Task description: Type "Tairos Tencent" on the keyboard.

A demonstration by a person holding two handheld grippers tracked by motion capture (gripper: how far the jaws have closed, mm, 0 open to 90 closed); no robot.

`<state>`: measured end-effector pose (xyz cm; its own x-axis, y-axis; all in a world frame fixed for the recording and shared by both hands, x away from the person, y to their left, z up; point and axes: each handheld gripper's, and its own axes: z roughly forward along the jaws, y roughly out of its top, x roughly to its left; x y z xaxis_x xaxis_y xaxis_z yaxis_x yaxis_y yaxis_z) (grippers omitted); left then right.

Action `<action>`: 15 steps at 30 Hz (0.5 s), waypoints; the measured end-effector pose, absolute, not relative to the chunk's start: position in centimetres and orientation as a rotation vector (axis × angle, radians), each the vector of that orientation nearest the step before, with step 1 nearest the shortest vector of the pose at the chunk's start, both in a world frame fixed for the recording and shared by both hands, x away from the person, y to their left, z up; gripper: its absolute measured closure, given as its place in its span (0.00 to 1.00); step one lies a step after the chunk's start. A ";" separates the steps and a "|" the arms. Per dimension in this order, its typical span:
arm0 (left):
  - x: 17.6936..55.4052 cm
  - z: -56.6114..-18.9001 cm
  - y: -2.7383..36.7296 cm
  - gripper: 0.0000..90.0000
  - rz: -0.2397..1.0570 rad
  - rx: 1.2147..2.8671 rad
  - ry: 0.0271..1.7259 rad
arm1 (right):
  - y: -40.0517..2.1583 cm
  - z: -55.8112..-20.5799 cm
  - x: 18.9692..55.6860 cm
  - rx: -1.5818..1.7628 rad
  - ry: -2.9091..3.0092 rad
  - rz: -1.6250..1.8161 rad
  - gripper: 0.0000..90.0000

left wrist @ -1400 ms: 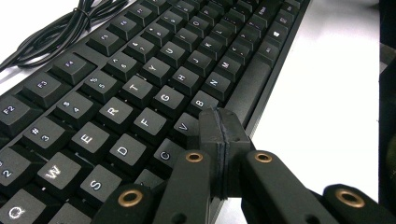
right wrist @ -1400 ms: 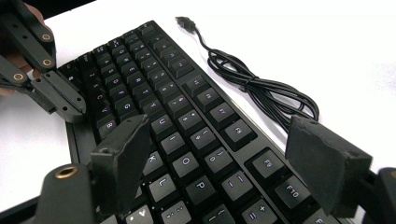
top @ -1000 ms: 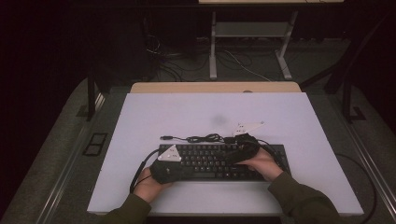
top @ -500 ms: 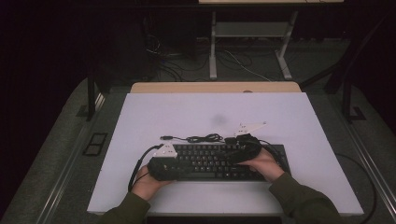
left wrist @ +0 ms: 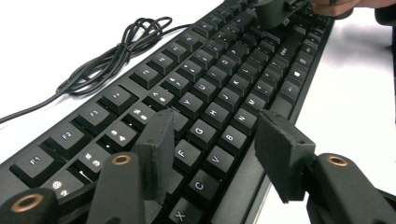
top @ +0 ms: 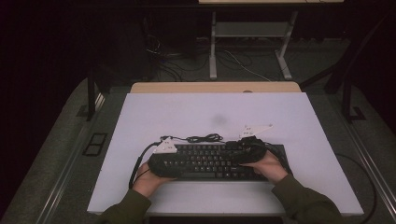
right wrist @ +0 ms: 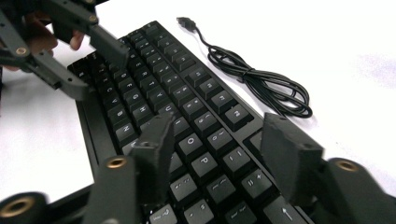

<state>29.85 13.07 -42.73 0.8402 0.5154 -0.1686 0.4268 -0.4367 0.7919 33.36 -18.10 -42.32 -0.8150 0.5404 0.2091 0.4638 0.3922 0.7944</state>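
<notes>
A black keyboard (top: 210,161) lies flat near the front of the white table (top: 210,107). Its black cable (top: 203,138) is coiled just behind it, and the USB plug (right wrist: 186,22) rests on the table. My left gripper (left wrist: 219,144) hovers low over the keyboard's left half. Its jaws have just been opening and stand apart over the keys, with nothing gripped. My right gripper (right wrist: 219,140) is over the right half. Its jaws have just been closing but remain apart above the keys, pressing on nothing. In the right gripper view the left gripper (right wrist: 88,60) appears at the far end.
A faint grey smudge (top: 218,120) marks the table's middle. A wooden strip (top: 215,87) runs along the far edge. Beyond it stand a metal desk frame (top: 247,42) and loose floor cables (top: 233,60). A person's hands and sleeves come in from the front edge.
Both hands keep their places at the two ends of the keyboard. The keyboard and its cable lie as before.
</notes>
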 end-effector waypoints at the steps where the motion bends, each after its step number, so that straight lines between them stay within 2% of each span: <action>1: 29.9 -42.7 13.1 0.50 0.126 2.090 0.687 | -18.2 -42.3 33.3 0.920 2.551 1.412 0.54; 9: 30.3 -42.8 12.9 0.40 0.154 2.082 0.705 | -19.0 -42.1 32.8 0.925 2.552 1.416 0.71; 15: 30.6 -42.8 12.9 0.37 0.168 2.076 0.712 | -19.7 -41.9 32.2 0.922 2.551 1.413 0.84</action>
<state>30.59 12.86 -42.76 0.8244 0.5467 -0.1470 0.4235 -0.4233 0.8010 32.22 -19.68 -41.85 -0.8151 0.5402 0.2091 0.4639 0.3925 0.7942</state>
